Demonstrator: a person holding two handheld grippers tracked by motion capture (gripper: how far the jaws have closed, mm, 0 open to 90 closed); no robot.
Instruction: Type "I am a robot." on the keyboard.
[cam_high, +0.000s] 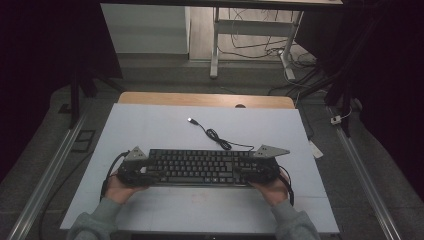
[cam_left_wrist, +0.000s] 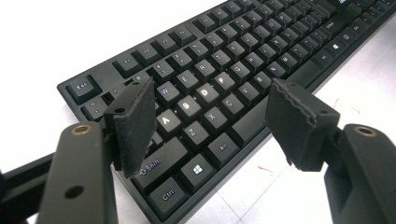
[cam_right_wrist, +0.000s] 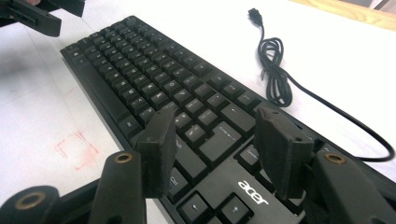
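The black Acer keyboard (cam_high: 200, 167) lies flat on the white table top (cam_high: 150, 125), near the table's front edge and roughly centred between its left and right edges. Its long axis runs parallel to that front edge. Its cable (cam_high: 220, 140) leaves the rear right area and coils toward the middle of the table, ending in a free USB plug (cam_high: 190, 120).

The governing relation: one gripper stands at each short end of the keyboard, so the long axis runs straight from one claw to the other.

- Left gripper (cam_left_wrist: 210, 121): positioned at the keyboard's left end, above the Shift, Ctrl and A–Z key area, pointing along the long axis. The jaws stand wide apart. The pads (cam_left_wrist: 135, 123) appear to hover above the keys with the keyboard's corner below and between them; no pad presses on the case.
- Right gripper (cam_right_wrist: 215, 149): positioned at the right end, above the Enter key and the Acer logo (cam_right_wrist: 246, 191). The jaws stand fairly wide, straddling the case width. The pads appear clear of the keys, though contact at the case edges cannot be confirmed.

Judgement: both hands are equally near, each serving its own end. A lift would call for the jaws to close across the short dimension of the case at both ends together, keeping the long axis level.
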